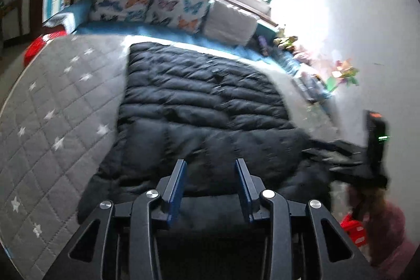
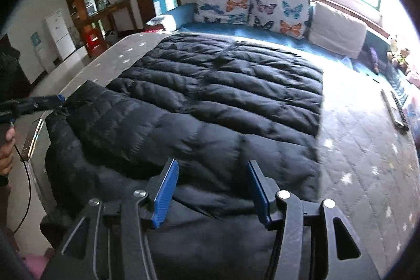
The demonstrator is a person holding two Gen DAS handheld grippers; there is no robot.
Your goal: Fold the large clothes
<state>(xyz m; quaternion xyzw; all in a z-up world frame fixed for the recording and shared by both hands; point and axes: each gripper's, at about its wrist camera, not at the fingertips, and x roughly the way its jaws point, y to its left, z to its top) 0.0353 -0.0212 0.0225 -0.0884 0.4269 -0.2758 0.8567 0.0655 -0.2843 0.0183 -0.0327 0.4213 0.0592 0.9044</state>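
Note:
A large black quilted down coat (image 1: 199,106) lies spread flat on a grey star-patterned mattress (image 1: 52,106); it also shows in the right wrist view (image 2: 210,101). My left gripper (image 1: 211,164) is open and empty, hovering over the coat's near end. My right gripper (image 2: 211,167) is open and empty above the coat's near end too. The right gripper also shows at the right edge of the left wrist view (image 1: 341,156), over the coat's side. The left gripper shows at the left edge of the right wrist view (image 2: 56,98), beside a raised fold of the coat.
Butterfly-print cushions (image 2: 252,7) and a white cushion (image 2: 338,33) line a blue couch under a bright window. Toys (image 1: 341,70) lie along the right wall. A remote-like bar (image 2: 396,106) lies on the mattress (image 2: 367,148). A cabinet and a white fridge (image 2: 59,33) stand at the left.

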